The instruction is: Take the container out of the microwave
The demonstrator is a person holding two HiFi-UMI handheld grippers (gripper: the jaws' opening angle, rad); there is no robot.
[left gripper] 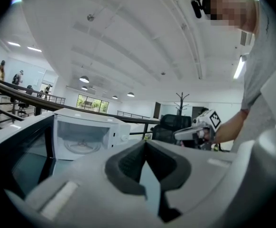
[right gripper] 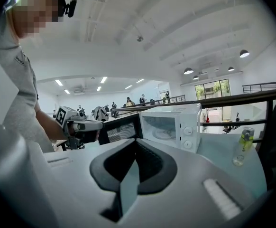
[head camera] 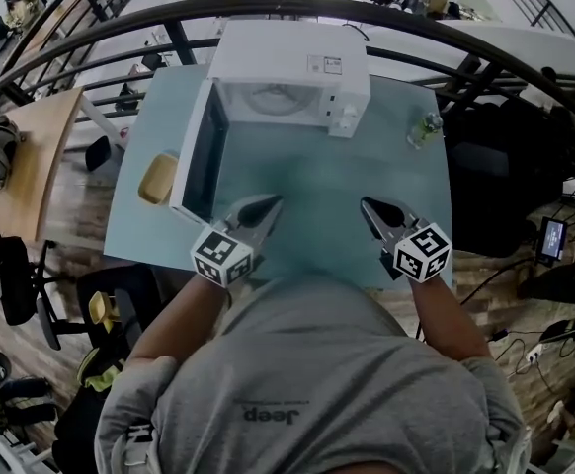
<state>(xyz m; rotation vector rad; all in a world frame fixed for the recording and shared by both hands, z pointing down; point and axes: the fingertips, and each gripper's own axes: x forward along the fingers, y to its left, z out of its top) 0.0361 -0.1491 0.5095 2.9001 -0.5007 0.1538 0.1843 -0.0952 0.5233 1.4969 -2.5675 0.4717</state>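
The white microwave (head camera: 287, 72) stands at the back of the pale blue table (head camera: 317, 225), its door (head camera: 197, 151) swung wide open to the left. Its cavity shows only the glass turntable (left gripper: 81, 146). A tan shallow container (head camera: 157, 178) lies on the table just left of the open door. My left gripper (head camera: 268, 205) is shut and empty, hovering over the table near the door's free edge. My right gripper (head camera: 369, 205) is also shut and empty, level with it to the right. Each gripper view shows the other gripper and the microwave (right gripper: 171, 125).
A small clear bottle with a green label (head camera: 425, 128) stands at the table's back right, beside the microwave. Black railings (head camera: 465, 67) curve behind the table. Chairs and a wooden desk (head camera: 21, 156) are on the left, with cables and gear on the floor at right.
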